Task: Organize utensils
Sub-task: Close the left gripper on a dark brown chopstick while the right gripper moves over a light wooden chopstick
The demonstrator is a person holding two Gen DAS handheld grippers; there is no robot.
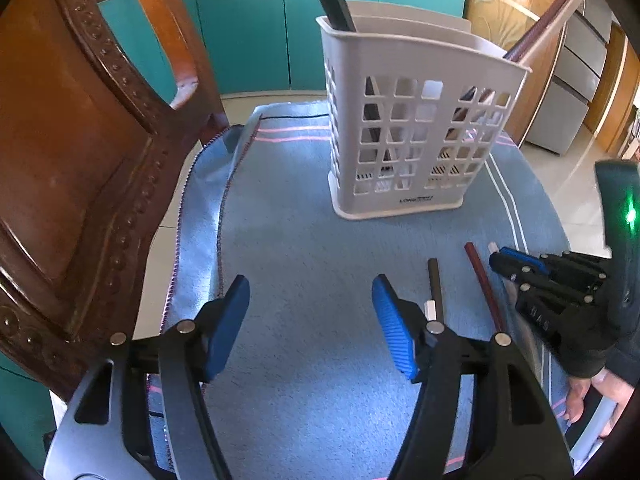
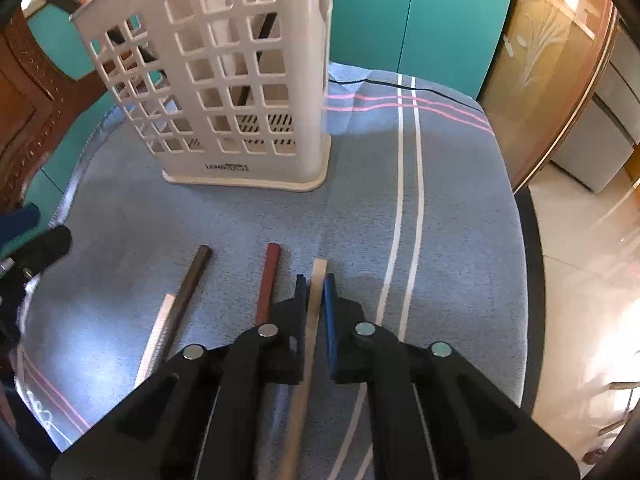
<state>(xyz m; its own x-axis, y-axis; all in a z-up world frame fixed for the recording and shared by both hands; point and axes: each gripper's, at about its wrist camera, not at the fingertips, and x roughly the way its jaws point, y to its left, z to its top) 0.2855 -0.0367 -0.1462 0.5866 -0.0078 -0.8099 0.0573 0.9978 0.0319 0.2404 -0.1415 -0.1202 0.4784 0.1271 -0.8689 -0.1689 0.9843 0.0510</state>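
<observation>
A white slotted utensil holder [image 1: 404, 120] stands on the blue cloth [image 1: 304, 240]; it also shows in the right wrist view [image 2: 232, 80], with several sticks inside. My left gripper [image 1: 310, 320] is open and empty above the cloth. My right gripper [image 2: 316, 304] is shut on a beige chopstick [image 2: 318, 280] that lies low on the cloth; this gripper shows in the left wrist view [image 1: 508, 264]. Beside it lie a red chopstick [image 2: 269, 280], a dark chopstick [image 2: 192, 284] and a white chopstick [image 2: 158, 336].
A carved wooden chair [image 1: 80, 152] stands close on the left. Teal cabinets [image 1: 248, 24] are behind. The cloth's right edge [image 2: 516, 240] drops to a tiled floor [image 2: 580, 240].
</observation>
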